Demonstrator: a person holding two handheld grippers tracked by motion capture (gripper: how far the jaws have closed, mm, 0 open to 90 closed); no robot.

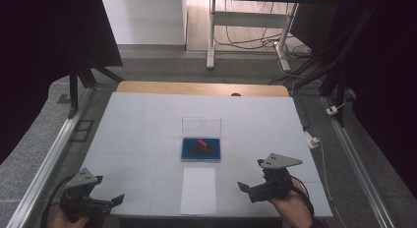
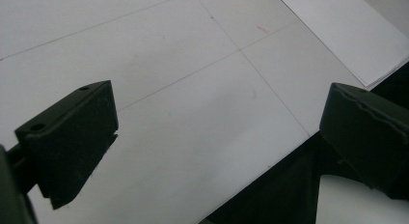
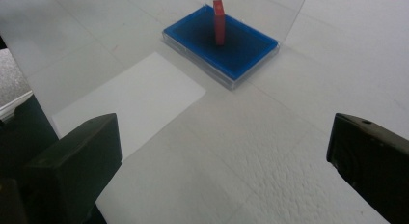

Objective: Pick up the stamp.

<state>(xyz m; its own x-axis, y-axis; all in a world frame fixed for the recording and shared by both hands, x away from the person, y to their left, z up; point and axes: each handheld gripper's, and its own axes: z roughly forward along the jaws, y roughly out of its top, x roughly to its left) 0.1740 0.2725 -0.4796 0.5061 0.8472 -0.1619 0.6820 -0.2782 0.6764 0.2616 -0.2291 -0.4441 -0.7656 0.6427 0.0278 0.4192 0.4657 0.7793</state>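
I see an evenly lit worktop point(image 1: 147, 125), dark surrounds, soft focus, and blurred near claw edges.

No legible text, labels, brands, numbers or signs on anything in view.

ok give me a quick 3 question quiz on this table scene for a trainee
1. True or false: the red block lies flat on the white sheet.
2. The clear lid of the blue case is: A) closed B) standing open C) removed.
3. What are the left gripper and right gripper holding?

Key: 1. False, it stands upright in the blue case. 2. B. 3. Nothing; both are open above the table.
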